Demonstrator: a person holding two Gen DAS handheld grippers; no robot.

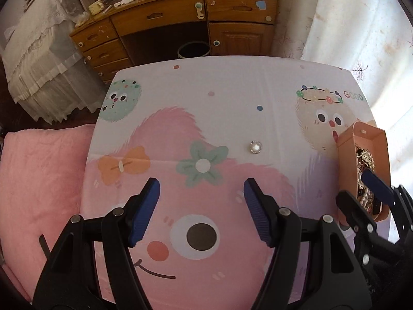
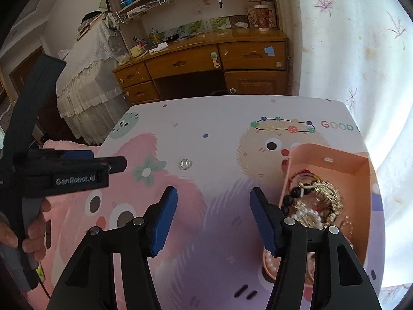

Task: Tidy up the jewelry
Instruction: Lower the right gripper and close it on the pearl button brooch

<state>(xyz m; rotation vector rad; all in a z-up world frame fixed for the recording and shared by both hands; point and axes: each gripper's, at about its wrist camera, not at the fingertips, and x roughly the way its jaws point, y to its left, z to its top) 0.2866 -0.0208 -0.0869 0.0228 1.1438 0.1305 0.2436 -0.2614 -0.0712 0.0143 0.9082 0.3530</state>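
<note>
A round pearl brooch [image 1: 256, 146] with a sparkling rim lies alone on the cartoon-print table cover [image 1: 232, 82]; the right wrist view shows the brooch [image 2: 184, 164] too. A peach box [image 2: 333, 165] at the table's right edge holds a heap of gold chains, pearls and dark beads [image 2: 313, 201]. My left gripper [image 1: 201, 188] hovers open over the cover, nearer me than the brooch, with nothing between its fingers. My right gripper [image 2: 213, 199] is open and empty just left of the box. In the left wrist view the right gripper's blue fingertip [image 1: 374, 180] reaches over the box [image 1: 366, 139].
A pink quilt [image 1: 38, 175] lies left of the table. Beyond the far edge stands a wooden desk [image 1: 180, 18] with drawers and clutter, a dark bin [image 1: 193, 50] under it. A lace-covered stand [image 1: 38, 59] is at back left, a curtain [image 1: 361, 25] at right.
</note>
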